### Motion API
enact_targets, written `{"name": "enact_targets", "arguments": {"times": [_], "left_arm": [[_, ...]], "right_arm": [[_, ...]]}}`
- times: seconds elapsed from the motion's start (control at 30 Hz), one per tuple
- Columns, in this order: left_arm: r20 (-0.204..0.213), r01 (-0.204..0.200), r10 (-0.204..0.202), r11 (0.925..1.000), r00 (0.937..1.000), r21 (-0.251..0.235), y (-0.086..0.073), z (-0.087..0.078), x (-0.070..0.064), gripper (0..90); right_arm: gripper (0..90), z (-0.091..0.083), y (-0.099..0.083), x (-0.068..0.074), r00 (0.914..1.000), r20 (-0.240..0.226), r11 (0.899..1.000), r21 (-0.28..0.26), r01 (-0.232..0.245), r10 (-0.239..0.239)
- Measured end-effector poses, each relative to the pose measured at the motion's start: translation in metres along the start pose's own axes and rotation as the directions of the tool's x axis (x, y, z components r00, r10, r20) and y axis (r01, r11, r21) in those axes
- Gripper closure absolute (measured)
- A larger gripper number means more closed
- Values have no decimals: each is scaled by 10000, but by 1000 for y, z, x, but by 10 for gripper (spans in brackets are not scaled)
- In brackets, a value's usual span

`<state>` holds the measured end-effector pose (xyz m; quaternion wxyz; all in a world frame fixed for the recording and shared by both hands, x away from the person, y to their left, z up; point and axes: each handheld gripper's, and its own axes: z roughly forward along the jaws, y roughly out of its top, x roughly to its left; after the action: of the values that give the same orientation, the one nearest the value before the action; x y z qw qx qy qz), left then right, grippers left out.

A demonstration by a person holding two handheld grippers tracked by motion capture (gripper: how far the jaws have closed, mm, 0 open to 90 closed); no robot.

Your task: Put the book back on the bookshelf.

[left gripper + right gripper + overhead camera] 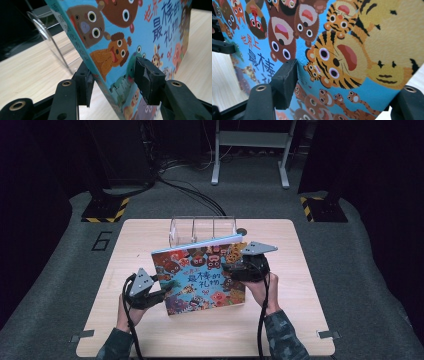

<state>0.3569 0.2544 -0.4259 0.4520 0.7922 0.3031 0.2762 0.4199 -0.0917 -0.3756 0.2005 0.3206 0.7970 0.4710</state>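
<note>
Picture book [200, 272], held tilted over the wooden table [300, 320] between my two grippers.

From the high view, my left gripper [162, 289] grips the book's lower left edge and my right gripper [235, 266] grips its right side, with its far edge up by the clear plastic organizer [200, 229]. In the left gripper view, my jaws sit on either side of the blue spine edge [100, 72], one pad on the cover and one behind, clamping it. In the right gripper view, one pad presses the tiger-printed cover [352, 50]; the other jaw sits past the book's edge, so I cannot tell the clamp there.
</note>
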Motion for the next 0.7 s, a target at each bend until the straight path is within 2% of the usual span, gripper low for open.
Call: {"name": "enact_targets", "arguments": {"times": [0.13,0.2,0.23,0.3,0.37,0.47,0.5,0.53,0.67,0.7], "left_arm": [[-2,-143,143,9999,9999,-98,-1,-2,-1,519],[193,115,-109,9995,9998,-307,-3,-3,0,532],[354,397,-381,9982,9986,-441,-4,-4,0,541],[524,524,-494,9970,9974,-565,-4,-5,3,556],[750,711,-649,9940,9951,-831,-3,-6,4,558],[1237,1019,-859,9862,9886,-1302,5,-9,7,543],[1319,1055,-875,9851,9874,-1359,7,-9,8,535],[1378,1072,-874,9837,9866,-1441,10,-10,9,528],[1587,837,-591,9846,9856,-1534,23,-14,12,519],[1662,821,-544,9829,9846,-1647,26,-16,13,535]], "right_arm": [[328,-2,-2,1,9999,12,9998,-118,138,-138],[327,-4,-5,3,9996,22,9995,-170,279,-279],[327,-5,-6,4,9987,90,9986,-186,498,-496],[332,-7,-8,5,9979,152,9979,-138,626,-624],[344,-9,-9,3,9973,-13,9970,-252,732,-732],[351,-10,-11,1,9974,-418,9977,-338,581,-595],[352,-11,-12,1,9985,-409,9990,-281,355,-366],[353,-10,-12,0,9979,-468,9985,-333,428,-444],[352,-12,-14,1,9980,-564,9988,-405,266,-289],[349,-12,-15,0,9976,-614,9987,-416,282,-308]]}}
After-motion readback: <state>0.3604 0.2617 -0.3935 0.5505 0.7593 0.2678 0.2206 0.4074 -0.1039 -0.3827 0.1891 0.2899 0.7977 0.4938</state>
